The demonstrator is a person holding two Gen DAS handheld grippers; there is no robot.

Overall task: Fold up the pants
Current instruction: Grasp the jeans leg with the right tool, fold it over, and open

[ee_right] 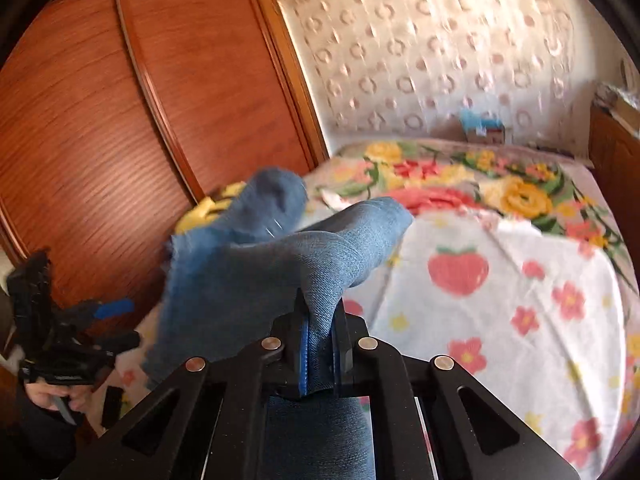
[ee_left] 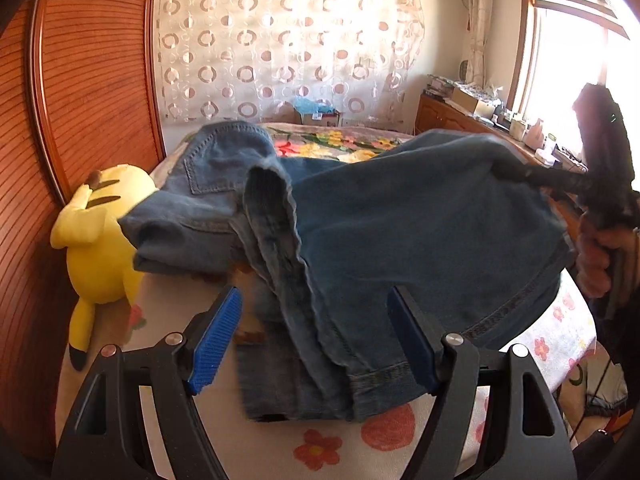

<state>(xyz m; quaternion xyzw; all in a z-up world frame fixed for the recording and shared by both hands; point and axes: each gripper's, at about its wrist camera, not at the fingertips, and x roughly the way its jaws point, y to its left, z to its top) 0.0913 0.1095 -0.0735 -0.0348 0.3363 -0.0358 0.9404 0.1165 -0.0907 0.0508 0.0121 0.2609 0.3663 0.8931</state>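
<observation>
Blue denim pants (ee_left: pixel 400 232), rumpled, perhaps half-folded, on the bed (ee_left: pixel 560 340).

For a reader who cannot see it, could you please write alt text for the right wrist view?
The right gripper is clamped on a fold of blue jeans, lifted above a floral bedspread.

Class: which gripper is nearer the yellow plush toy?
Left. The left gripper hangs open just beside the yellow plush toy; the right gripper grips the blue denim pants farther away.
</observation>
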